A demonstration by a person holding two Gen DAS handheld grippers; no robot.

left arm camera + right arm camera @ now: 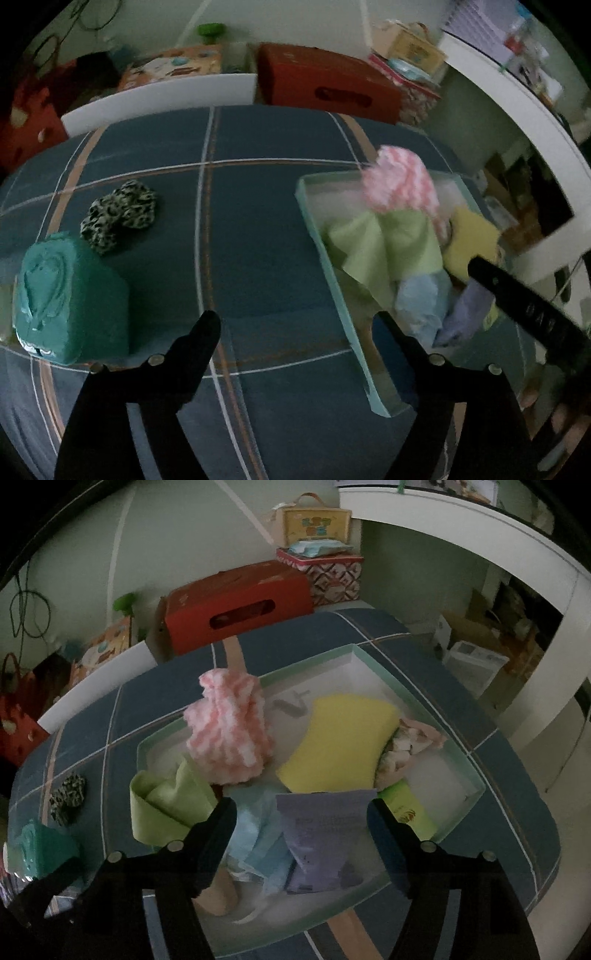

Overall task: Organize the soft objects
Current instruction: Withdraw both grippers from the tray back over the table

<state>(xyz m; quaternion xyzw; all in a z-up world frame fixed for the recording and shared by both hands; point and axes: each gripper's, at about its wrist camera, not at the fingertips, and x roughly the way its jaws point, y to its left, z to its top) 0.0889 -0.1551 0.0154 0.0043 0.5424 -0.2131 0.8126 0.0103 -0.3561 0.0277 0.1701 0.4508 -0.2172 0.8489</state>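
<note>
- We're working on a bed with a blue plaid cover (258, 229) in a dim, cluttered room; a red cardboard box (240, 609) sits behind it.
- Our left gripper (295, 332) hangs over bare cover with its jaws wide apart and nothing between them, its right finger just over the near rim of the pale green tray (306, 206).
- Our right gripper (299, 819) hovers over the tray's near end, jaws apart too. The purple pouch (321, 834) lies between the fingers, but the pads don't look to be pressing on it, so we'd call it released.
- Already in the tray: a light blue cloth (255, 834), a green cloth (166, 805), a pink striped fuzzy thing (229, 731) and a yellow sponge (340, 738).
- Still outside, off to the left on the cover: a leopard-print scrunchie (118, 214) and a teal packet (70, 295).
- What could bite us: the green cloth droops over the tray wall, so a finger brushing it could drag it out. The pink thing stands tall and may topple if bumped. Squeezing the packet off-centre may let it slip.
</note>
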